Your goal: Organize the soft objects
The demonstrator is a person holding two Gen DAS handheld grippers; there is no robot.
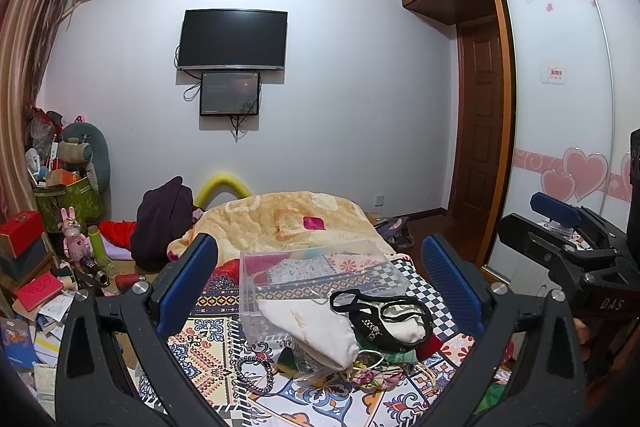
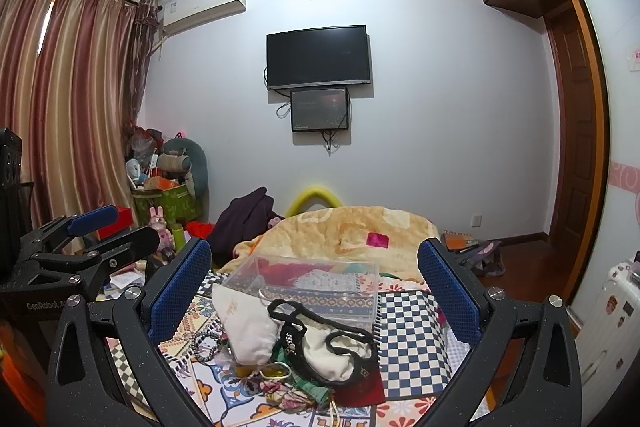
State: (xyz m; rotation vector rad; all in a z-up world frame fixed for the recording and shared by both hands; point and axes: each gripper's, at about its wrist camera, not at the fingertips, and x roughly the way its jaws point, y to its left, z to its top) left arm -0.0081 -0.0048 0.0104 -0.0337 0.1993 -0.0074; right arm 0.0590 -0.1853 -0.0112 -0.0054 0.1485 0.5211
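Observation:
A pile of soft pouches lies on the patterned bedspread: a cream drawstring bag (image 1: 316, 331) (image 2: 248, 327), a white pouch with black trim (image 1: 394, 319) (image 2: 332, 351), a dark red pouch (image 2: 362, 393) and green and floral fabric pieces (image 1: 376, 373) (image 2: 292, 393). A clear plastic box (image 1: 320, 275) (image 2: 312, 283) stands just behind them. My left gripper (image 1: 324, 287) is open and empty above the pile. My right gripper (image 2: 316, 291) is open and empty above it too. Each gripper shows at the side of the other's view.
A beaded bracelet (image 1: 256, 373) (image 2: 206, 345) lies left of the pile. A yellow blanket (image 1: 288, 219) covers the far bed. Cluttered boxes, books and toys (image 1: 48, 255) sit on the left. A wardrobe (image 1: 560, 107) and a white suitcase (image 2: 608, 311) stand on the right.

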